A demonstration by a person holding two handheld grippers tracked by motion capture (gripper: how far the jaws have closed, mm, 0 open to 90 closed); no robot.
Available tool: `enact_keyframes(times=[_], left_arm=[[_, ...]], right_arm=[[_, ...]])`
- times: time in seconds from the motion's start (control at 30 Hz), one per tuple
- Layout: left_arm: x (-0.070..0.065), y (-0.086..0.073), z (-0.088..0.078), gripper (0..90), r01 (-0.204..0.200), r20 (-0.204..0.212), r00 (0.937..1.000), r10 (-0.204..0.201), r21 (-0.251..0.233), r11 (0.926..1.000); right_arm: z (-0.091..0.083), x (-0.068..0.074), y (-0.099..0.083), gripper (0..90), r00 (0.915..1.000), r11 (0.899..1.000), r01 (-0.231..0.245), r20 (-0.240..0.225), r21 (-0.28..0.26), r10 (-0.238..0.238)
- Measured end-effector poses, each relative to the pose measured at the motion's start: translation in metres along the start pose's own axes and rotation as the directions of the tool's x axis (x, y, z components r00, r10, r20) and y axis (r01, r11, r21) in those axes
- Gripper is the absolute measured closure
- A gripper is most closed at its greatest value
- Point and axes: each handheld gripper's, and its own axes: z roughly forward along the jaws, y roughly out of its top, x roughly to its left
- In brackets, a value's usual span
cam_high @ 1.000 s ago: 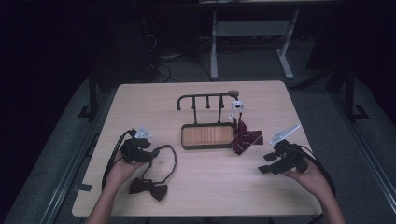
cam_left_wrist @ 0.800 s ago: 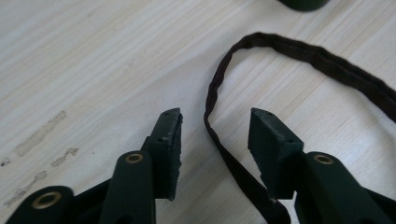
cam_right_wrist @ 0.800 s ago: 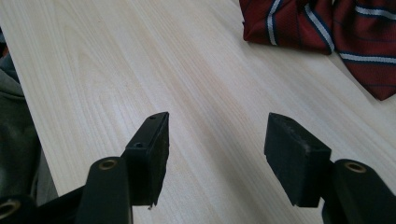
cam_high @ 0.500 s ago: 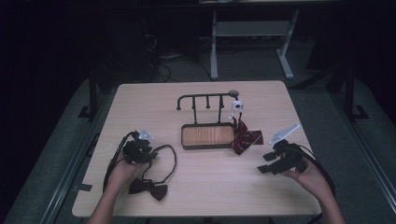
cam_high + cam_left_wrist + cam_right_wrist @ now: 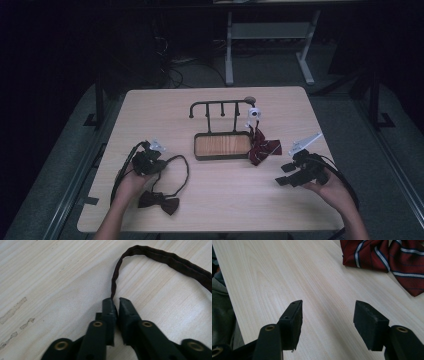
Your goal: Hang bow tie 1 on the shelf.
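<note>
Pinching the dark strap (image 5: 113, 287), the left gripper (image 5: 115, 301) has just closed; right gripper (image 5: 327, 312) gapes empty.

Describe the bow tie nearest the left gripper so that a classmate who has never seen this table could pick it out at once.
Start at the wooden table and go to its near left corner. There lies a dark bow tie, its thin strap looping up to the left gripper. The striped tie by the tray is red; this one is plain.
</note>
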Motion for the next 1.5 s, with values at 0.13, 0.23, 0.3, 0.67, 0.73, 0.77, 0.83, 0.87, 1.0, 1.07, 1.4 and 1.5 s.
enact_keyframes(times=[0.13,0.23,0.3,0.67,0.73,0.77,0.83,0.87,1.0,1.07,1.4,1.5], left_arm=[[-0.001,0.0,-0.001,89.4,0.007,0.012,0.9999,-0.007,-0.002,1.0],[0.0,0.0,-0.003,89.7,-0.007,0.016,0.9999,0.007,0.0,1.0],[0.0,0.0,-0.004,89.7,-0.01,0.019,0.9998,0.01,-0.001,1.0],[-0.005,0.002,-0.016,89.7,-0.026,0.024,0.9994,0.026,-0.017,0.9995],[-0.005,0.002,-0.018,89.7,-0.035,0.023,0.9991,0.035,-0.013,0.9993],[-0.006,0.002,-0.019,89.7,-0.039,0.029,0.9988,0.039,-0.016,0.9991],[-0.007,0.003,-0.021,89.7,-0.039,0.042,0.9983,0.04,-0.02,0.999],[-0.007,0.003,-0.021,89.8,-0.039,0.042,0.9983,0.04,-0.02,0.999],[-0.009,0.005,-0.027,89.7,-0.053,0.054,0.997,0.055,-0.032,0.998],[-0.01,0.007,-0.031,89.8,-0.065,0.054,0.9963,0.067,-0.038,0.9972],[-0.014,0.013,-0.044,89.8,-0.091,0.051,0.9943,0.093,-0.046,0.9948],[-0.014,0.015,-0.047,89.8,-0.105,0.058,0.9925,0.108,-0.048,0.9933]], right_arm=[[0.0,0.0,-0.001,40.2,1.0,1.0,-0.004,-0.006,0.0,0.004],[0.001,-0.001,-0.001,40.2,1.0,1.0,-0.006,-0.004,0.001,0.006],[0.001,-0.001,-0.001,40.2,1.0,1.0,-0.006,-0.004,0.001,0.006],[-0.002,-0.003,-0.003,39.5,0.9999,1.0,-0.011,-0.002,-0.008,0.011],[-0.002,-0.003,-0.004,39.5,0.9999,1.0,-0.01,0.0,-0.009,0.01],[-0.003,-0.003,-0.004,39.5,0.9999,1.0,-0.011,0.001,-0.008,0.011],[-0.003,-0.003,-0.004,39.7,0.9999,1.0,-0.013,0.0,-0.011,0.013],[-0.003,-0.003,-0.004,39.7,0.9999,1.0,-0.013,0.0,-0.011,0.013],[-0.002,-0.004,-0.005,39.7,0.9999,1.0,-0.016,-0.002,-0.008,0.016],[-0.002,-0.005,-0.006,39.7,0.9998,1.0,-0.018,-0.005,-0.007,0.018],[-0.004,-0.004,-0.006,39.7,0.9997,1.0,-0.024,-0.008,-0.011,0.024],[-0.003,-0.005,-0.006,39.7,0.9997,1.0,-0.025,-0.008,-0.013,0.025]])
